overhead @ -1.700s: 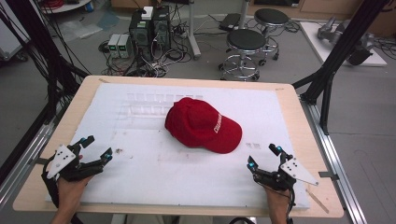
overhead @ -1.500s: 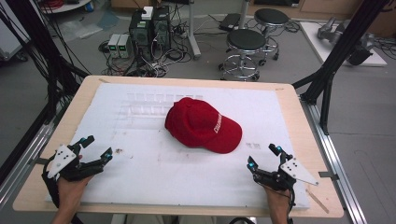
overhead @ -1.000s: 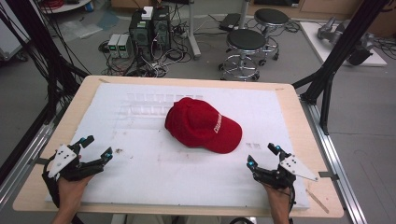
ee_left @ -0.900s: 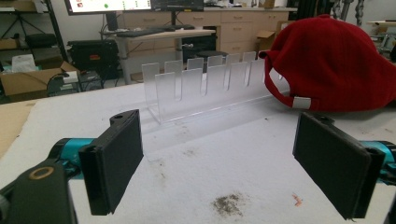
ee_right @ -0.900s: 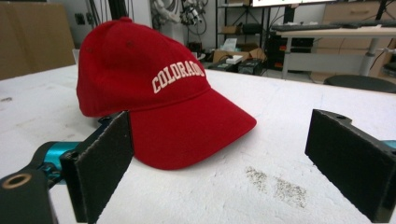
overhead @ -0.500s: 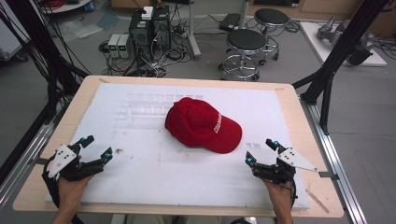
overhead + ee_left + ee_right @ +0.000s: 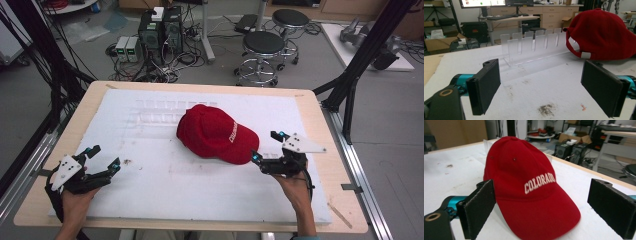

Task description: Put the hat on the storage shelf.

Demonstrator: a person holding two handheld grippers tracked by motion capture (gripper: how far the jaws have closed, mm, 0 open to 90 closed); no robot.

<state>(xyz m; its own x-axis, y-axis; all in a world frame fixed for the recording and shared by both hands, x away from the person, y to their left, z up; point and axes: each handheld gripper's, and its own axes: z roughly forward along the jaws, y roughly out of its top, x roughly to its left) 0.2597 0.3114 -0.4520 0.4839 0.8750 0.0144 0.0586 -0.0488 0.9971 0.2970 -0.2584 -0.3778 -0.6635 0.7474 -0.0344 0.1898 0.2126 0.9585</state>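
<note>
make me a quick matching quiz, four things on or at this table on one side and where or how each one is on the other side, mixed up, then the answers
Things:
1. red cap
2. clear slotted rack
3. left gripper
4. right gripper

Places or states:
A. open, jaws on either side of the cap's brim
B. open, over bare white pad near the left front corner
C. lying at the middle of the table, white lettering on its front
D. standing just behind the cap

Pairs: 1-C, 2-D, 3-B, 4-A
</note>
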